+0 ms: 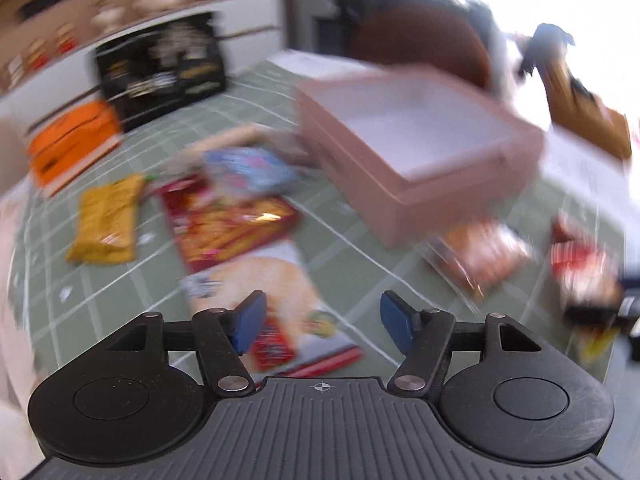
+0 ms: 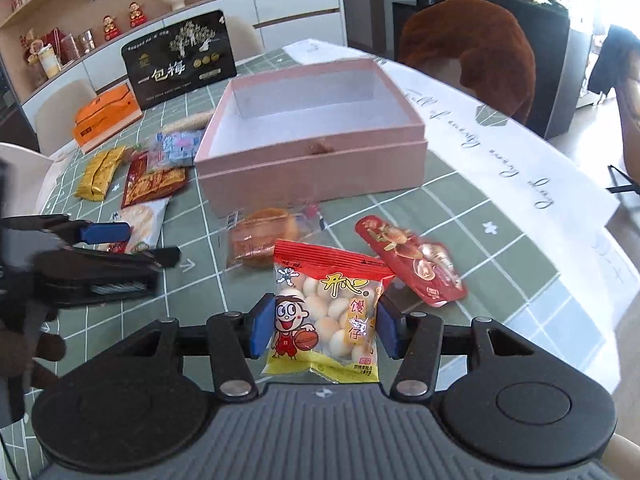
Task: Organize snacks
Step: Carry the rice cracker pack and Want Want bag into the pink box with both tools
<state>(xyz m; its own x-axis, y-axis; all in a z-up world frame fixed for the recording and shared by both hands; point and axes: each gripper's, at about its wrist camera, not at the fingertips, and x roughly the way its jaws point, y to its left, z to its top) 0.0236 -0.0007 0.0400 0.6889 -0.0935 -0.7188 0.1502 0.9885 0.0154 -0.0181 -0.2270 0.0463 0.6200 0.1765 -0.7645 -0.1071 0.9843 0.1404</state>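
Note:
My right gripper (image 2: 322,330) is shut on a red-and-yellow packet of small round buns (image 2: 328,304) and holds it upright above the green checked tablecloth. Behind it stands a pink box (image 2: 312,172), open with a white inside that holds nothing. In the blurred left wrist view my left gripper (image 1: 322,320) is open and holds nothing. It hovers over a rice cracker packet (image 1: 272,280) lying flat, with the pink box (image 1: 440,200) to the upper right. The left gripper (image 2: 132,244) also shows at the left edge of the right wrist view.
Loose snacks lie left of the box: a yellow packet (image 2: 98,176), a red one (image 2: 154,184), a blue one (image 2: 176,148). An orange cake packet (image 2: 264,236) and a red packet (image 2: 412,264) lie in front. An orange box (image 2: 106,116) and a black box (image 2: 180,60) stand behind, near a brown chair (image 2: 472,40).

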